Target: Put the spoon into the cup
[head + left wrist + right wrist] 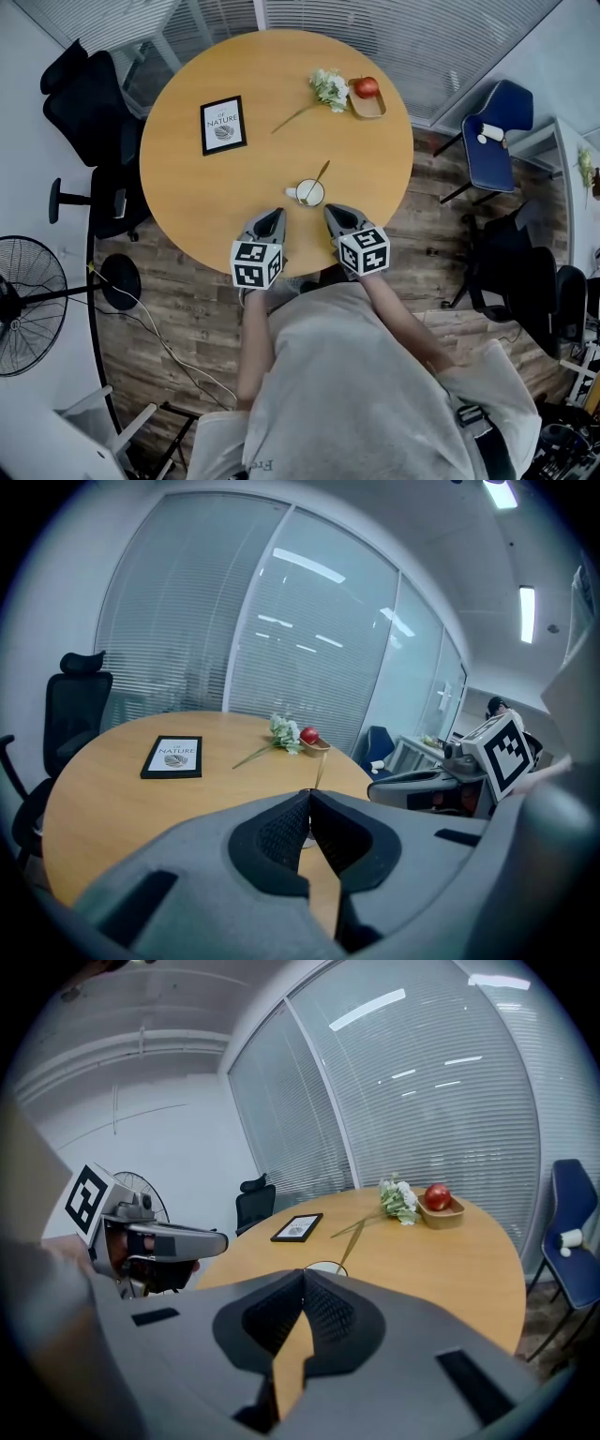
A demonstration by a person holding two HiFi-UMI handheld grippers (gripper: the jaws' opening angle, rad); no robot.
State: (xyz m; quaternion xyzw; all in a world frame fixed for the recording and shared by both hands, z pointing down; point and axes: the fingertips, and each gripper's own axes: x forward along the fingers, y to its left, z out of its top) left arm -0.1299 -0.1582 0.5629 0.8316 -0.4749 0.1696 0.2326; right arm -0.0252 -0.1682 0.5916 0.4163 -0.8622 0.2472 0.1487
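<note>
pretty sure I'm done here, spoon [320, 176] sits in the cup [310, 194], my left tongs [278, 213] and right tongs [329, 211] both closed on nothing just beside the cup

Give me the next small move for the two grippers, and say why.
Probably just lift the left gripper and the right gripper clear of the table and stop. The spoon already stands in the cup, its handle leaning over the rim. Both grippers sit at the near edge, fingers closed on nothing, so no grasp seems left to make.
</note>
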